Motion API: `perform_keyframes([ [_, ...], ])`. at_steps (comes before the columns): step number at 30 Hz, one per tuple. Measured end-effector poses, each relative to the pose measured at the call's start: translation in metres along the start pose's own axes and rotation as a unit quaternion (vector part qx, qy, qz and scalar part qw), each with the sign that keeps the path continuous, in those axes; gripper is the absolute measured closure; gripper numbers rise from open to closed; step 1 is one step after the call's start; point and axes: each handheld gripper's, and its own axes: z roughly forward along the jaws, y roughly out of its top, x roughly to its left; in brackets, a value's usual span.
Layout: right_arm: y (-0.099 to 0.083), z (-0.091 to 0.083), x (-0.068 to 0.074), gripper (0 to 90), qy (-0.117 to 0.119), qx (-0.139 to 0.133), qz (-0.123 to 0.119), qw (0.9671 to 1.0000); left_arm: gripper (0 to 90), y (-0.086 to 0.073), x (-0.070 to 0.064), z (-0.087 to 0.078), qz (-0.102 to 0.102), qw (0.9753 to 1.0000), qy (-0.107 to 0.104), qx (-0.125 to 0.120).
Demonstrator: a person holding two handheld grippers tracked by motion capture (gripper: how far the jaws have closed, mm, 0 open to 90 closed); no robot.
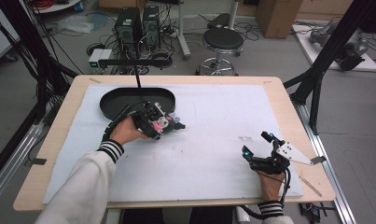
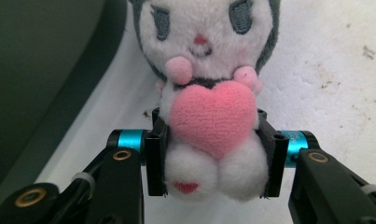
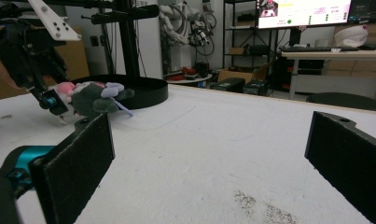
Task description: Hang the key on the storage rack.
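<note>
Reaching in from the lower left of the high view, the person's left forearm in a white sleeve with a striped cuff angles up and to the right, its hand wrapped around the left gripper (image 1: pixel 163 125) just in front of the black oval tray (image 1: pixel 112 103). Its 2 fingers (image 2: pixel 156 158) pinch the plush toy (image 2: pixel 212 116) across the lower body, 1 pad on each side, below the pink heart on its chest. In the left gripper view the toy's long axis runs straight away from the gripper, head farthest out, face turned to the camera. In the right gripper view the toy hangs just above the white counter (image 1: pixel 213 135), head pointing away from the left hand.

Resting near the counter's front right corner, the right gripper (image 1: pixel 255 144) has its fingers (image 3: pixel 78 163) spread wide apart with nothing between them.
</note>
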Motion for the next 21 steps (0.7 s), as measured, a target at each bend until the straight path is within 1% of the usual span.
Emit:
perform_keyframes([
  [3, 0.000, 0.000, 0.000, 0.3, 0.000, 0.000, -0.001, 1.0000, 56.0, -0.001, 0.002, -0.006, -0.003, 0.9999, 0.002, -0.011],
  [7, 0.000, 0.000, 0.000, 0.3, 0.000, 0.000, -0.001, 1.0000, 56.0, -0.003, 0.005, -0.015, -0.010, 0.9993, 0.006, -0.036],
  [8, 0.000, 0.000, 0.000, 0.3, 0.000, 0.000, -0.001, 1.0000, 56.0, -0.004, 0.006, -0.018, -0.010, 0.9988, 0.014, -0.045],
  [10, 0.000, 0.000, 0.000, 0.3, 0.000, 0.000, -0.001, 1.0000, 56.0, -0.005, 0.007, -0.024, -0.008, 0.9979, 0.020, -0.060],
  [11, 0.000, 0.000, 0.000, 0.3, 0.000, 0.000, -0.001, 1.0000, 56.0, -0.006, 0.007, -0.027, -0.009, 0.9974, 0.027, -0.066],
  [14, 0.000, 0.000, 0.000, 0.3, 0.000, -0.001, -0.001, 1.0000, 55.9, -0.009, 0.010, -0.035, -0.015, 0.9957, 0.029, -0.087],
  [18, 0.000, 0.000, 0.001, 0.3, -0.001, 0.000, 0.000, 1.0000, 56.0, -0.013, 0.013, -0.044, -0.022, 0.9926, 0.047, -0.110],
  [19, 0.000, 0.000, 0.001, 0.3, -0.001, 0.000, 0.000, 1.0000, 56.0, -0.014, 0.015, -0.046, -0.029, 0.9918, 0.044, -0.117],
  [20, 0.000, 0.000, 0.001, 0.3, -0.001, 0.000, 0.000, 1.0000, 55.9, -0.015, 0.016, -0.049, -0.031, 0.9915, 0.046, -0.118],
  [21, 0.000, 0.000, 0.001, 0.3, -0.001, 0.000, 0.000, 1.0000, 56.0, -0.015, 0.017, -0.050, -0.034, 0.9904, 0.052, -0.123],
])
